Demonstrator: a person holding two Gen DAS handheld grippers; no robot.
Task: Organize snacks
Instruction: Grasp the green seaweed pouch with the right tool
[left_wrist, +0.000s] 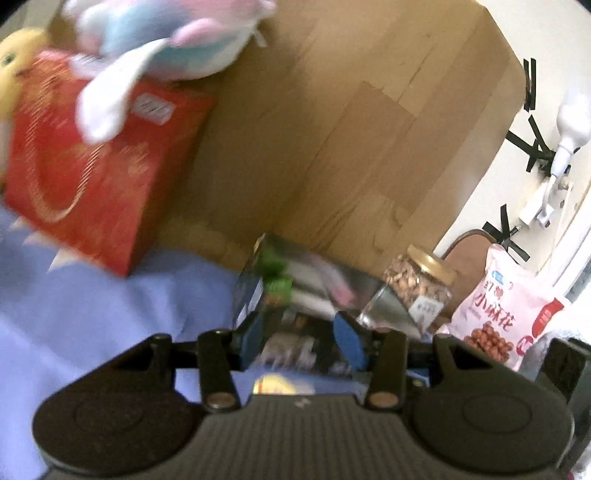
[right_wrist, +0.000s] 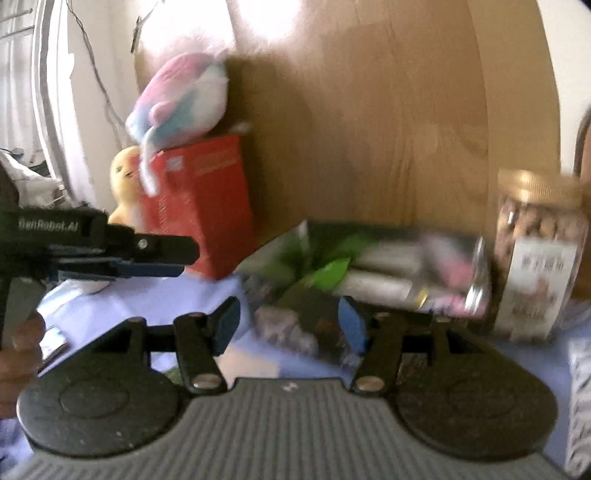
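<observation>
A clear plastic bin (left_wrist: 255, 273) holds green and pink snack packets (left_wrist: 277, 286) on a blue cloth (left_wrist: 92, 314). A dark snack packet (left_wrist: 295, 350) lies just in front of it, between the blue pads of my left gripper (left_wrist: 301, 341), which is open around it. A nut jar with a gold lid (left_wrist: 417, 288) and a pink snack bag (left_wrist: 506, 314) stand to the right. In the right wrist view my right gripper (right_wrist: 290, 326) is open near the bin (right_wrist: 476, 280) and the dark packet (right_wrist: 314, 325). The jar (right_wrist: 539, 258) is at the right. My left gripper (right_wrist: 155, 258) shows at the left.
A red gift box (left_wrist: 85, 177) with a pastel plush toy (left_wrist: 166, 40) on top and a yellow plush (left_wrist: 14, 70) beside it stands at the left. A wooden panel (left_wrist: 351, 129) rises behind everything. A chair back (left_wrist: 465, 254) is at the right.
</observation>
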